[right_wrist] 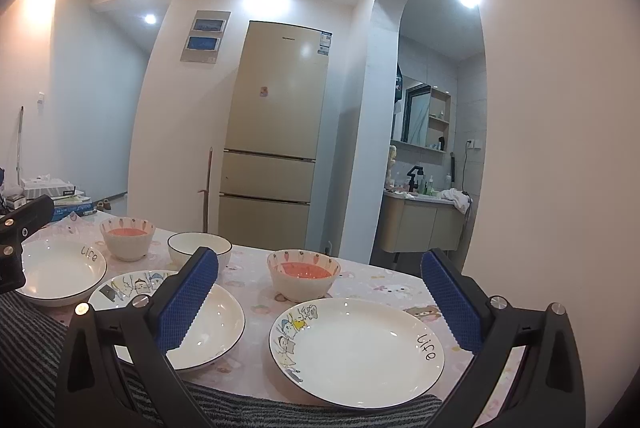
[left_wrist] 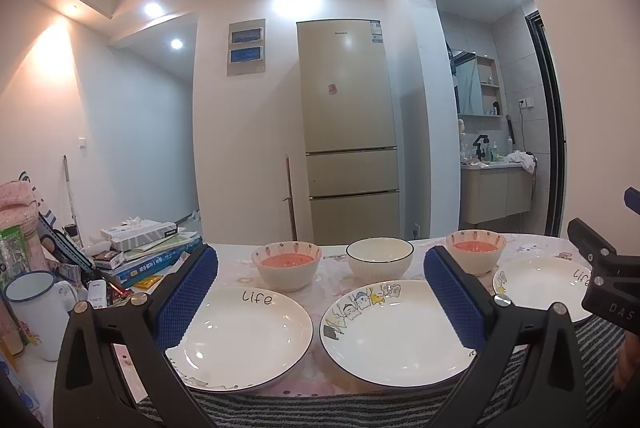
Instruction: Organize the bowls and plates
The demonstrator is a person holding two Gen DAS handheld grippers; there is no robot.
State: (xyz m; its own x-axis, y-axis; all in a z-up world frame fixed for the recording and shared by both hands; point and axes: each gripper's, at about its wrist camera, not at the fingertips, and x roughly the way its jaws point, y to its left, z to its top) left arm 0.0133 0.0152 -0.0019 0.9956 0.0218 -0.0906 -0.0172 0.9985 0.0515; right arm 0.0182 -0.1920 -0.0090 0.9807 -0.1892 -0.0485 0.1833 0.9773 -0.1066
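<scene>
Here | left tongs (left_wrist: 320,292) wide open, empty | right tongs (right_wrist: 320,292) wide open, empty | above plates (right_wrist: 356,352)

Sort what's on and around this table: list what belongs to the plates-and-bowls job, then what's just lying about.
Belongs to the job:
left plate
middle plate
right plate
left pink bowl
white bowl
right pink bowl

Lying about:
enamel mug
stack of books
tissue box
fridge
striped cloth
</scene>
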